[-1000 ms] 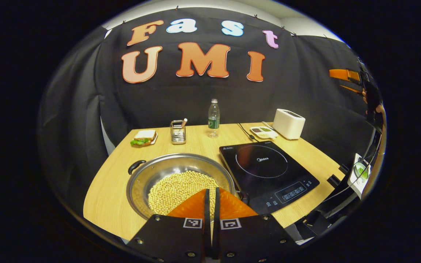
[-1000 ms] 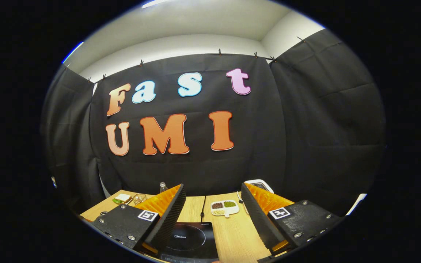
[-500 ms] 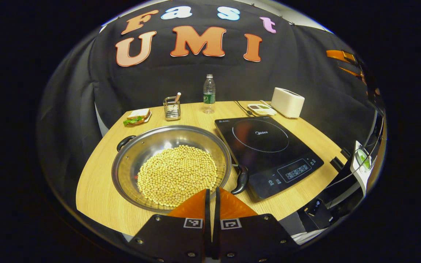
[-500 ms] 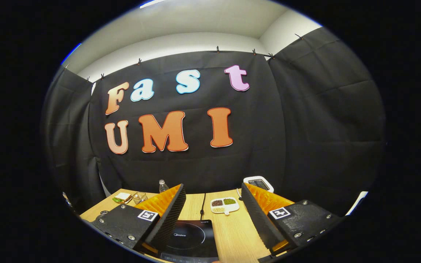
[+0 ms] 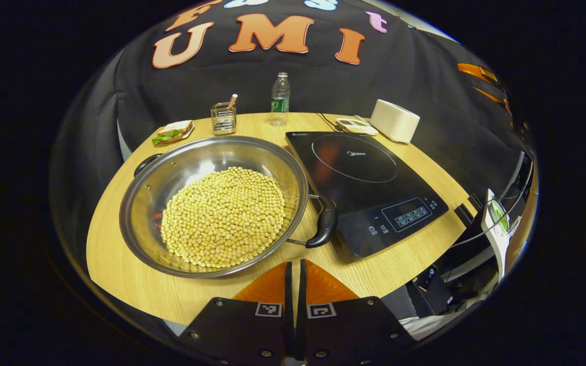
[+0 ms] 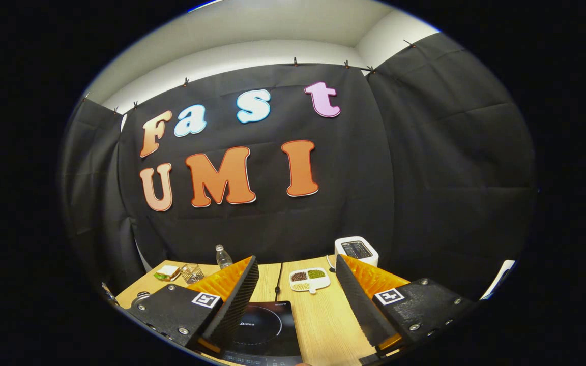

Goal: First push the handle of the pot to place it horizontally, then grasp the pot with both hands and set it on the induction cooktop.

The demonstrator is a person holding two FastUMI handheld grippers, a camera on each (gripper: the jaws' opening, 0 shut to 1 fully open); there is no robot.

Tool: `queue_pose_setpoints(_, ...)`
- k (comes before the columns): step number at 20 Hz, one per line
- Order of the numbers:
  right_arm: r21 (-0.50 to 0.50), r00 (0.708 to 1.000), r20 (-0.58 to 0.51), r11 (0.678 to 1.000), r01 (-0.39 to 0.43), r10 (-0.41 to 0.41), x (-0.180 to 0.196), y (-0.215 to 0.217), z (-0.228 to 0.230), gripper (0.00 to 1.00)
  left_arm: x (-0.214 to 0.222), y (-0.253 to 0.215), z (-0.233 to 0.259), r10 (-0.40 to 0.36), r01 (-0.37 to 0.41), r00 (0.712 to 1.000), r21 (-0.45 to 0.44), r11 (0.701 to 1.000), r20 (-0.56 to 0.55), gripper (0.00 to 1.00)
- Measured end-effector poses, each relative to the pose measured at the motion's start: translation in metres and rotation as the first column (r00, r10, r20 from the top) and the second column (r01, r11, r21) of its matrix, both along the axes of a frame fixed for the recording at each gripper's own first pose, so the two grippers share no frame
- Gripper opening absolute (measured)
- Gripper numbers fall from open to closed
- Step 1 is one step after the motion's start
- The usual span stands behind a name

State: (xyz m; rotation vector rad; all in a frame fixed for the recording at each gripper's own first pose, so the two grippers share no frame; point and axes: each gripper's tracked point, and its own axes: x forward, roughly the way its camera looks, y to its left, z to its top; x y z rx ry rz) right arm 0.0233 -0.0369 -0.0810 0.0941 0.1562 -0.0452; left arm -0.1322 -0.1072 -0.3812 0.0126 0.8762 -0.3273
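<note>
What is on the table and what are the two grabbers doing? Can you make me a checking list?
Surface: wooden table, level.
Job's things: pot full of beans, beside the cooktop; near handle overlaps the cooktop's edge, far handle at back left.
Clutter: sandwich, rack, bottle, toaster, divided dish.
Grippers: left gripper shut, empty, short of the pot; right gripper open, empty, raised over the cooktop.
Cables: dark cord behind the cooktop.
Surroundings: black cloth wall.
</note>
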Motion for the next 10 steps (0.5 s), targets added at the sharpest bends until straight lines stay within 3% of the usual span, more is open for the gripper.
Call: queue_pose_setpoints(10,-0.011,1.000,-0.002,1.000,0.026,-0.026,0.005,-0.013,-0.002,0.95,0.017,-0.014,-0.011,-0.017,0.017,1.000,-0.006,1.000,-0.020,0.03)
